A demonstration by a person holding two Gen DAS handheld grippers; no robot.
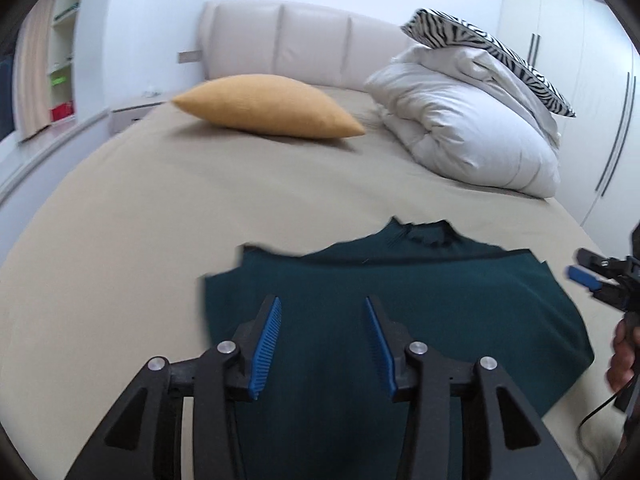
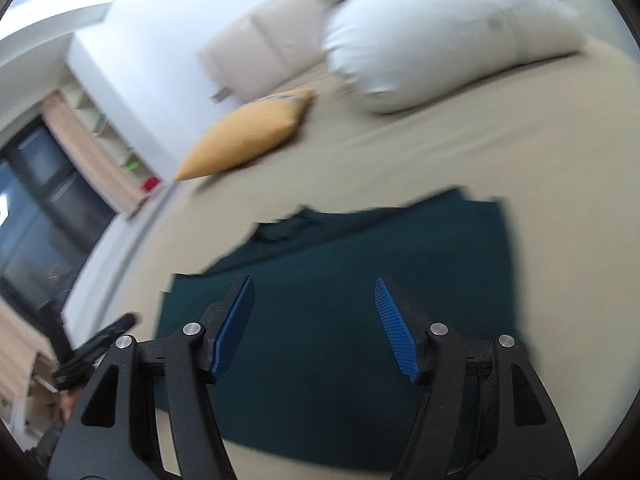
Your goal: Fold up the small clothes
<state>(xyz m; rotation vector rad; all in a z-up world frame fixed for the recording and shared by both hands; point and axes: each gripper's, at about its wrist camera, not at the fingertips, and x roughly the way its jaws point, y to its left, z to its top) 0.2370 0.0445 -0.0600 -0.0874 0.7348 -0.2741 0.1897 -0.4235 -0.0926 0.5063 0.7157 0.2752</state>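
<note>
Garment first, left wrist view: dark teal top [image 1: 400, 320] lies flat on the beige bed sheet [image 1: 120, 240], collar at its far edge, a fold line running across just below the collar, edges a bit uneven. I see my left gripper [image 1: 322, 340] hovering over the top's near half, blue pads [image 1: 266, 344] apart, nothing pinched between them. Right gripper [image 1: 588, 276] sits past the top's right edge, jaws parted, a hand [image 1: 622, 360] on its handle. Yellow pillow [image 1: 272, 106] and white duvet [image 1: 472, 128] are well beyond the collar.

Right wrist view, blurry: same teal top [image 2: 340, 288] on the sheet [image 2: 520, 140], looks smooth, roughly rectangular, folded. Right gripper [image 2: 316, 328] above it, jaws wide, empty. Left gripper [image 2: 100, 344] beside the top's left edge.
</note>
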